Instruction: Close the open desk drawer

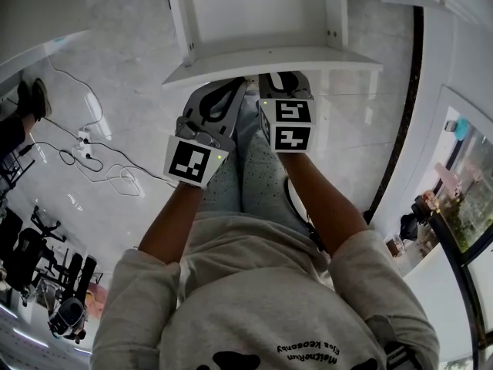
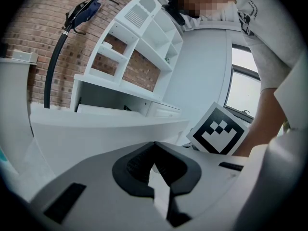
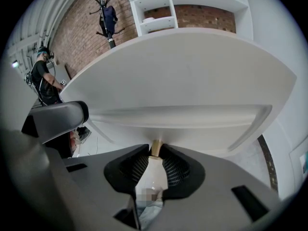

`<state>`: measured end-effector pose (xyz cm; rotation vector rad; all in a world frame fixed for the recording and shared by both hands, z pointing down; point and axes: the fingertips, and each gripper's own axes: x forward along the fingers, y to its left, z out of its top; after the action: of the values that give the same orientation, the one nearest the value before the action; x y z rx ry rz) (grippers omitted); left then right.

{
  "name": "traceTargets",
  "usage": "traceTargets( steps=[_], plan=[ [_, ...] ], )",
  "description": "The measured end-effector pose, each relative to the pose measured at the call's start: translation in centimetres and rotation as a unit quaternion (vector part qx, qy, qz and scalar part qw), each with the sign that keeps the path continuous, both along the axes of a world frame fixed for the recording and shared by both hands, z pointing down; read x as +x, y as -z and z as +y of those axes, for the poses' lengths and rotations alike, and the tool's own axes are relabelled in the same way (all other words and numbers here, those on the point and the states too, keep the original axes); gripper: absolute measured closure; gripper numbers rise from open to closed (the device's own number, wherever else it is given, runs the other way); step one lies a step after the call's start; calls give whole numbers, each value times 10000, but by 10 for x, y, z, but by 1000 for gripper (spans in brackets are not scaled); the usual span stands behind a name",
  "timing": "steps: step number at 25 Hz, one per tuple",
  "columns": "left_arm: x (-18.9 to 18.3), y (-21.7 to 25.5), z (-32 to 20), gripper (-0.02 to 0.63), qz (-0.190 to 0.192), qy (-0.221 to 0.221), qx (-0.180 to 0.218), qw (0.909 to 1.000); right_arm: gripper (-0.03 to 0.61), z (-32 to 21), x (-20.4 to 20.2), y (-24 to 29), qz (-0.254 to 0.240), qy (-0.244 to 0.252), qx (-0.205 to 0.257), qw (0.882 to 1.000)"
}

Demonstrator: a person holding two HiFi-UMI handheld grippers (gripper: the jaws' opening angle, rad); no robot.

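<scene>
The white desk drawer (image 1: pixel 254 10) stands pulled out toward me, its front panel (image 1: pixel 266 57) just ahead of both grippers. In the right gripper view the panel (image 3: pixel 192 81) fills the top. My right gripper (image 3: pixel 155 154) is shut on the drawer knob (image 3: pixel 156 147), which has a brass stem and a white head between the ribbed pads. In the head view that gripper (image 1: pixel 282 79) touches the panel's underside. My left gripper (image 1: pixel 239 85) is beside it at the panel's edge, its jaws (image 2: pixel 154 146) shut and holding nothing.
A white shelf unit (image 2: pixel 139 57) stands against a brick wall. Cables and a power strip (image 1: pixel 85 141) lie on the tiled floor to the left. A person (image 3: pixel 43 81) stands far left, near a coat rack (image 3: pixel 108 13). My legs are under the drawer.
</scene>
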<state>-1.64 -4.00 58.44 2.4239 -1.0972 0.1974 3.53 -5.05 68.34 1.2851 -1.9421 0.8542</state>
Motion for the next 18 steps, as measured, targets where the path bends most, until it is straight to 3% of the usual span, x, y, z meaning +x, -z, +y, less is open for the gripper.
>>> traceTargets(
  steps=[18],
  plan=[
    [-12,-2,-62,595,2,203,-3,9998,471,-57,-8,-2,-36,106,38,9999]
  ],
)
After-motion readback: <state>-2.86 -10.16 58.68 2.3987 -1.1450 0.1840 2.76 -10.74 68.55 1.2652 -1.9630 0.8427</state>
